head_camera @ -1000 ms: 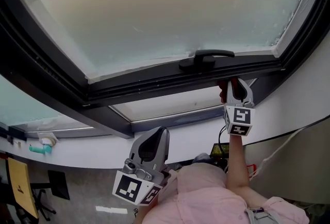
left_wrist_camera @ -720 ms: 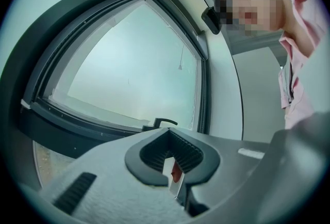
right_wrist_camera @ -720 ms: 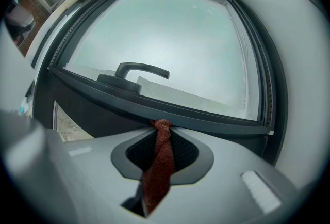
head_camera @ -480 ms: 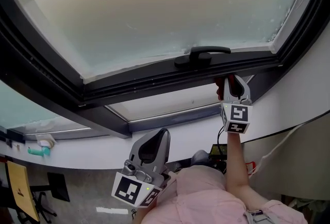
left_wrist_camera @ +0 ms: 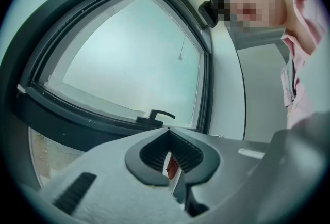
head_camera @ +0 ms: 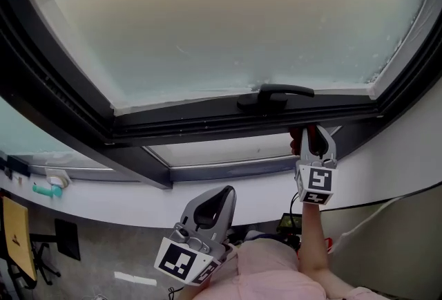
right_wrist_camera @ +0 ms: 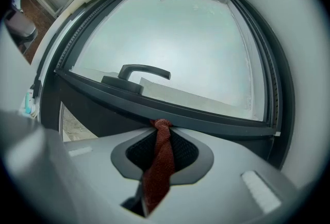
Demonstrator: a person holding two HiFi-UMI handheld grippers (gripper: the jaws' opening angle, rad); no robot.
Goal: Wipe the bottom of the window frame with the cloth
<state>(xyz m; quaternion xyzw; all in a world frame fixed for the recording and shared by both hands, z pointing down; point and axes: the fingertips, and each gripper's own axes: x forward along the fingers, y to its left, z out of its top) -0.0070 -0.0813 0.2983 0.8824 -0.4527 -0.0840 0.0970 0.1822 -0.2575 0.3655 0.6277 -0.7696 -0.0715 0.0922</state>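
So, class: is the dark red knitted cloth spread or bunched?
Bunched: the cloth is a narrow strip pinched in the right gripper, tip against the dark window frame.

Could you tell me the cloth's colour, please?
The cloth is rust red, clearest in the right gripper view.

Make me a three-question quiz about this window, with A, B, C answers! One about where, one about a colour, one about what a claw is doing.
1. Where does the cloth touch?
A the window frame's bottom bar
B the glass
C the wall

2. What colour is the cloth?
A blue
B rusty red
C yellow

3. How is the left claw?
A shut, with nothing in it
B wide open
C shut on the cloth

Answers:
1 A: the right claw presses the cloth against the bottom bar, right of the handle.
2 B: it shows rusty red between that claw's jaws.
3 A: its jaws meet and hold nothing.
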